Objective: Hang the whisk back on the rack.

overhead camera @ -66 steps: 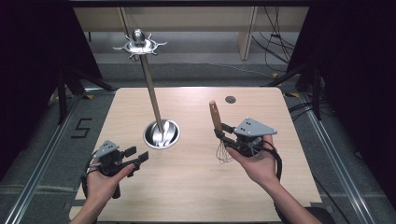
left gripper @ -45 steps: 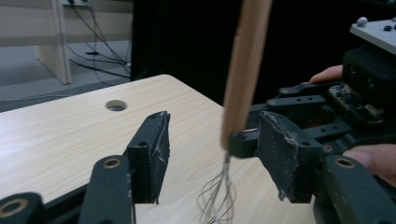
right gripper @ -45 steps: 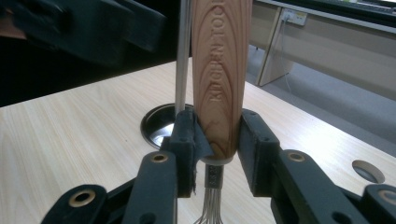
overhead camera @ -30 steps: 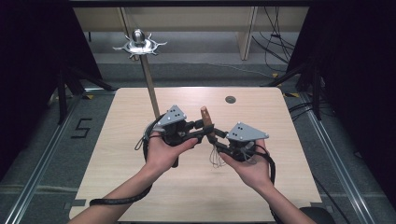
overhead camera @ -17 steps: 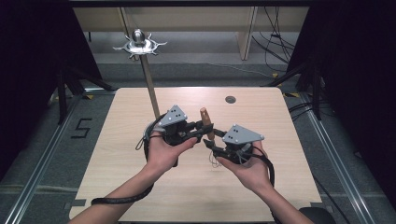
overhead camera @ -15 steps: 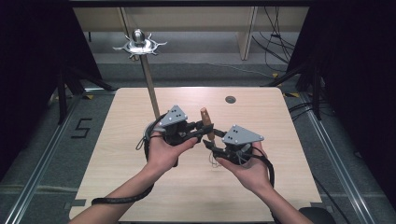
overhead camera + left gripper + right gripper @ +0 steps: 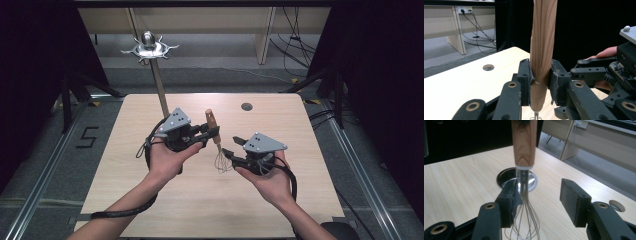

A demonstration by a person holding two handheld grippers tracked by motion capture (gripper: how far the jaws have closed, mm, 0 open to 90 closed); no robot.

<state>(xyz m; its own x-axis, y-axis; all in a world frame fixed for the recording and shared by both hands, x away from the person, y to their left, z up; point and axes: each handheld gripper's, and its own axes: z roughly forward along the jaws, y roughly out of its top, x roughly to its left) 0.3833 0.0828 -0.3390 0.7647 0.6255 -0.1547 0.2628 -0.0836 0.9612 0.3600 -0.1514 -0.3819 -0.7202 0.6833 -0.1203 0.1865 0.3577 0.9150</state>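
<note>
1. holding the whisk upright over the bench, my left claw clamps its wooden handle.
2. my right claw has just been opening; wires sit loose between its wide jaws.

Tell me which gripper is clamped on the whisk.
The left gripper: its pads squeeze the whisk by its wooden handle. The right gripper has just been opening; its jaws stand apart around the wires.

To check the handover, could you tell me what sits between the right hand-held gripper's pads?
In the right gripper view, the whisk wires hang between the right hand-held gripper pads, nearer one pad; the other stands clear.
</note>
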